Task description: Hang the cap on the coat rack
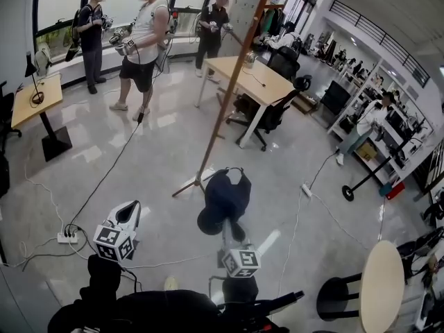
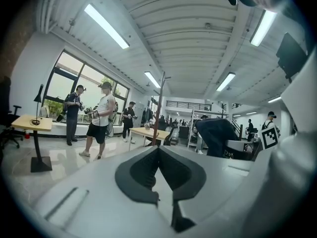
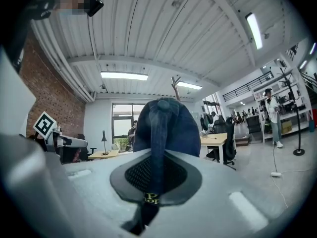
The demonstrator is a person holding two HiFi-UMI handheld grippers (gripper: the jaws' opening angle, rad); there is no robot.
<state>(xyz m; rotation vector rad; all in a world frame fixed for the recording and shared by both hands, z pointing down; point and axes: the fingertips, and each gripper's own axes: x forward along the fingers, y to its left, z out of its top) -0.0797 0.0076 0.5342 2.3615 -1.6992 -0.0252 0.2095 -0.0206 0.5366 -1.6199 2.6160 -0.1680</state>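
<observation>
Busy open office around the work area
Three people (image 1: 142, 40) stand near the windows. A wooden desk (image 1: 253, 78) has a black office chair (image 1: 270, 116) beside it. A power strip (image 1: 67, 237) lies on the floor.

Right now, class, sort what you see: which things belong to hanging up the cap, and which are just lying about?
Belongs to the job: cap, right gripper holding it, coat rack.
Just lying about: central desk, office chair, round table.

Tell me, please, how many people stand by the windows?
3: one in dark at far left, one in white beside, one in black by the table; others may be hidden.
</observation>
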